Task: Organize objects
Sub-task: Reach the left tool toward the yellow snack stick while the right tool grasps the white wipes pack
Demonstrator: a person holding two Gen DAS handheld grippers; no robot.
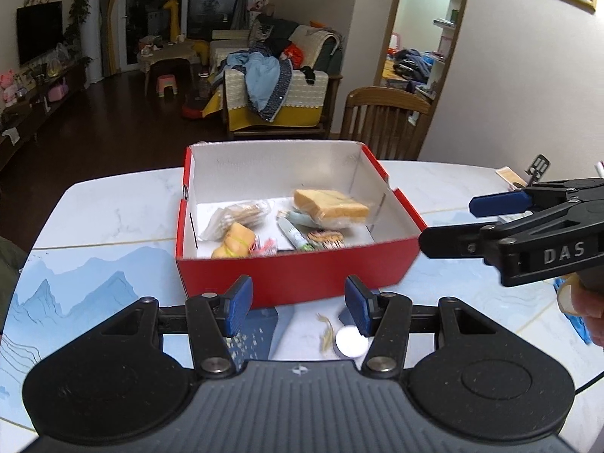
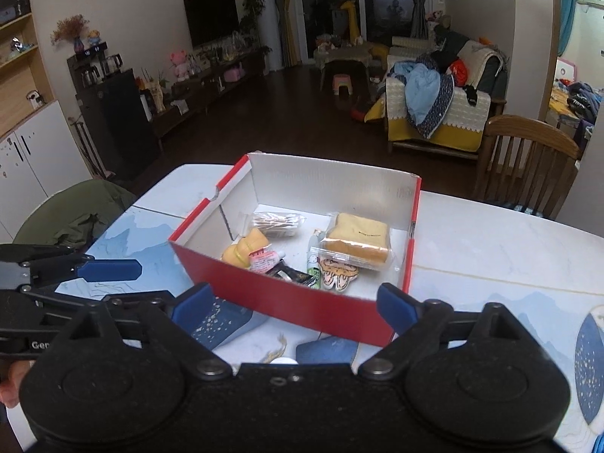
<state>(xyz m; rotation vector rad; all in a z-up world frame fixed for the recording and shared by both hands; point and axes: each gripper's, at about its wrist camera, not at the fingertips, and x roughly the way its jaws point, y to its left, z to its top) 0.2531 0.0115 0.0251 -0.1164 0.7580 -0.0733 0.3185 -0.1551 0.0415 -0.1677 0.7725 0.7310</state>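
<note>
- Both sets of fingers are released and hold nothing: the left gripper [image 1: 298, 307] partly spread, the right gripper [image 2: 298, 305] wide.
- The red box [image 1: 294, 277] sits on the worktop [image 1: 113, 204] just ahead of both fingertips, with the wrapped bread slice [image 1: 330, 207], cotton swab pack [image 1: 241, 213], yellow toy [image 1: 234, 243] and small tube [image 1: 296, 236] already inside it.
- A white round cap [image 1: 352, 341] lies loose just under the left gripper's right finger; that finger could nudge it and send it rolling off.
- Either gripper pushed forward carelessly would likely shove the light box across the smooth top.
- The grippers are near each other, so a reach for the same item risks a clash.
</note>
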